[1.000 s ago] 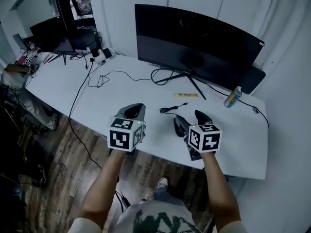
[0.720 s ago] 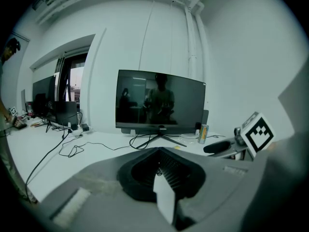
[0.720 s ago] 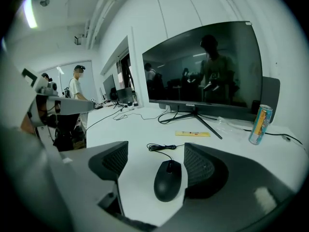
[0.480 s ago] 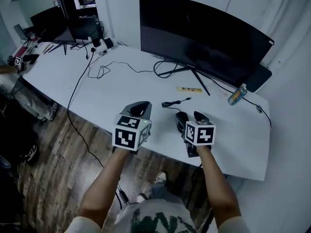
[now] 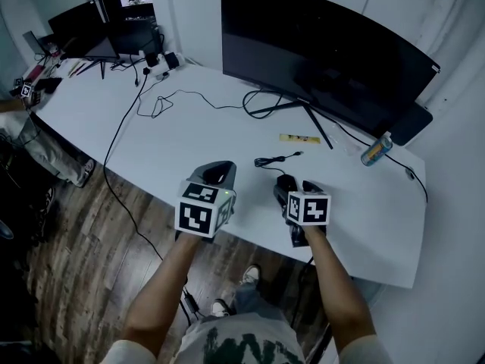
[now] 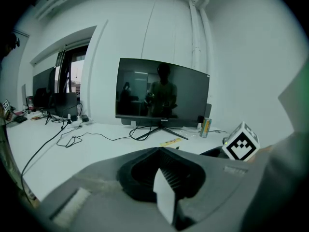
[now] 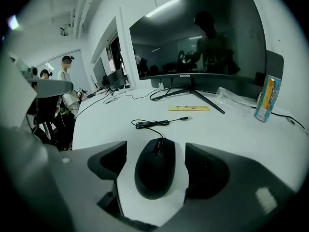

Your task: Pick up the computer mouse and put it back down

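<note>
One black computer mouse of smooth, rounded plastic (image 7: pixel 154 173) is listed, laid flat on the white matte tabletop (image 7: pixel 227 129). Its thin black cable (image 7: pixel 150 123) is loosely coiled ahead of it. Two grey grippers are counted. The right gripper (image 7: pixel 155 151) is set astride the mouse, jaws wide and being opened, pads clear of its sides. The left gripper (image 6: pixel 158 151) is held alongside, jaws closed together on nothing. One curved black monitor (image 7: pixel 198 37), one flat yellow strip (image 7: pixel 189 108) and one can (image 7: pixel 266 98) are placed behind.
</note>
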`<state>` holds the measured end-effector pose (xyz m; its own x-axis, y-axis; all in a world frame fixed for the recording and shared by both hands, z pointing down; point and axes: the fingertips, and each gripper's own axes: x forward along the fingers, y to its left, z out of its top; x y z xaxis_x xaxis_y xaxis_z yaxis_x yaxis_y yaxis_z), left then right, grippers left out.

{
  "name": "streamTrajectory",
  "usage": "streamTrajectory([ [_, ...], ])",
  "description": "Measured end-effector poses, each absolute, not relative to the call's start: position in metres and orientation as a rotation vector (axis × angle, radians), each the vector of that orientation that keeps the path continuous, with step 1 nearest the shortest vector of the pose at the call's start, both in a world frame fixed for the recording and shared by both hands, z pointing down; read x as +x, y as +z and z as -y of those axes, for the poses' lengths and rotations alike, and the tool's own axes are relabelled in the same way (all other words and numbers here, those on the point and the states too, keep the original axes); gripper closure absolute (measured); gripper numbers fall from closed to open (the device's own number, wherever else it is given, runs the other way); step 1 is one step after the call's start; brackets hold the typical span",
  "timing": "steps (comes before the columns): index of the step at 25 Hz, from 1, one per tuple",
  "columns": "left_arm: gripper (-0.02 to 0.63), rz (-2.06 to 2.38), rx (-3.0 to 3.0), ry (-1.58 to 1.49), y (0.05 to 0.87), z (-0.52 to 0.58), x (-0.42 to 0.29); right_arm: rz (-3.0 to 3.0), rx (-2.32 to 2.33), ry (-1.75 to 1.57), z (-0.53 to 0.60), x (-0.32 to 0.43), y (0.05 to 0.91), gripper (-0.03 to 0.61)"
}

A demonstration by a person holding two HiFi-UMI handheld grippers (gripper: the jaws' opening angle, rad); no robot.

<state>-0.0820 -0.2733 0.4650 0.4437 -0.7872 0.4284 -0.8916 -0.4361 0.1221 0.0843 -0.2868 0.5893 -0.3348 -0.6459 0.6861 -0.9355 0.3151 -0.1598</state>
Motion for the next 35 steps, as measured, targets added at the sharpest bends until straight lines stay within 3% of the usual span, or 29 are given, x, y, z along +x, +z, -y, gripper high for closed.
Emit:
streamTrajectory([
  [20, 0.609, 1.435, 2.32, 0.495, 0.487, 0.28, -0.089, 1.94, 1.42, 0.724, 0.295, 0.081, 0.632, 0.181],
  [24, 0.609, 1.439, 2.317, 0.495, 0.486, 0.28, -0.092, 1.932, 1.423, 0.714, 0.294, 0.083, 0.634, 0.193],
  [28, 0.609, 1.442, 2.311, 0.496, 0.487, 0.279, -0.094, 1.928, 1.427, 0.729, 0.296, 0.091, 0.633, 0.267],
  [35, 0.609, 1.442, 2.321, 0.494, 0.485, 0.281, -0.093, 1.949, 1.381, 0.788, 0.296, 0.092, 0.633, 0.268],
])
